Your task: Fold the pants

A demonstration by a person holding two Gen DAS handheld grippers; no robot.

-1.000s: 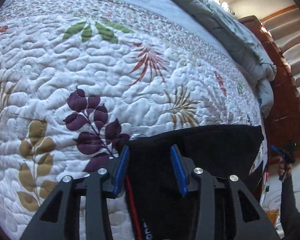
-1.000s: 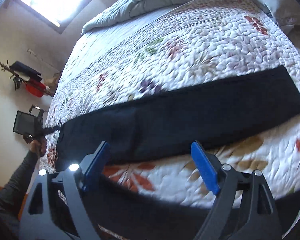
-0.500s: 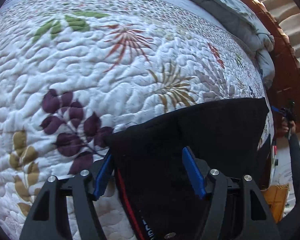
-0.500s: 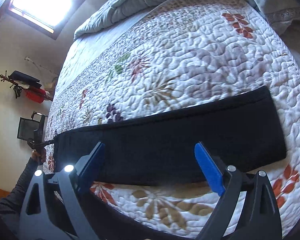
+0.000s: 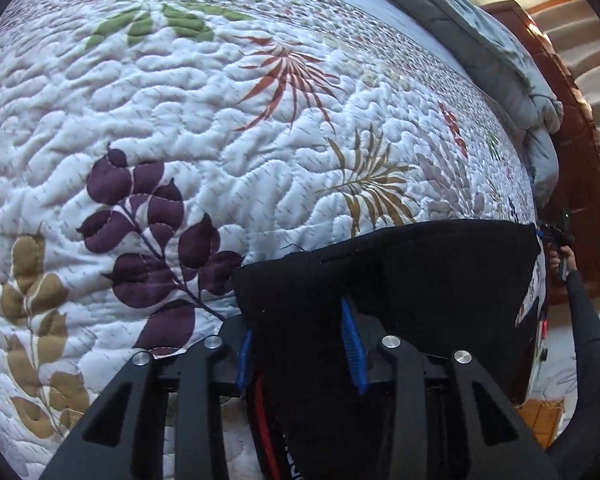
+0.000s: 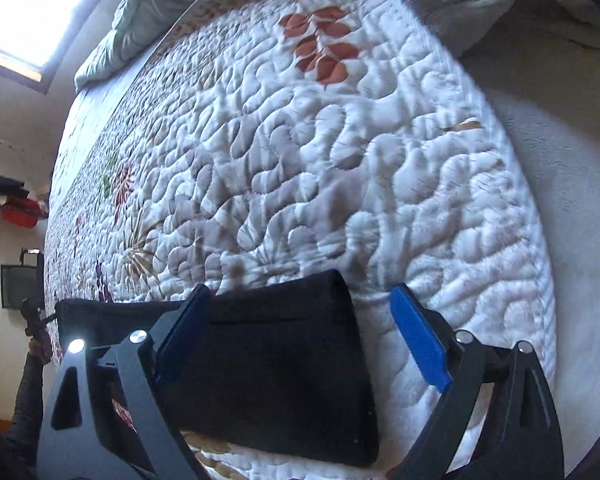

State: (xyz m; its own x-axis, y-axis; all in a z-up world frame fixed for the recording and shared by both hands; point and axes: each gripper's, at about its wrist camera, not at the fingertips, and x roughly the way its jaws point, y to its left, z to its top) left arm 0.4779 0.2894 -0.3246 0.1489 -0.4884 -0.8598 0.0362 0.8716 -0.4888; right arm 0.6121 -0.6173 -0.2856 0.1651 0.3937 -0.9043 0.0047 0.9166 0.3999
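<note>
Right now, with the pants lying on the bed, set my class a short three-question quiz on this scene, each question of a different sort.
1. True or false: the right gripper is shut on the pants.
2. The pants lie on: A) a wooden table; B) a leaf-patterned quilt; C) a tiled floor.
3. Fill in: the pants are ___ in colour.
Key: 1 false, it is wide open; 2 B; 3 black.
</note>
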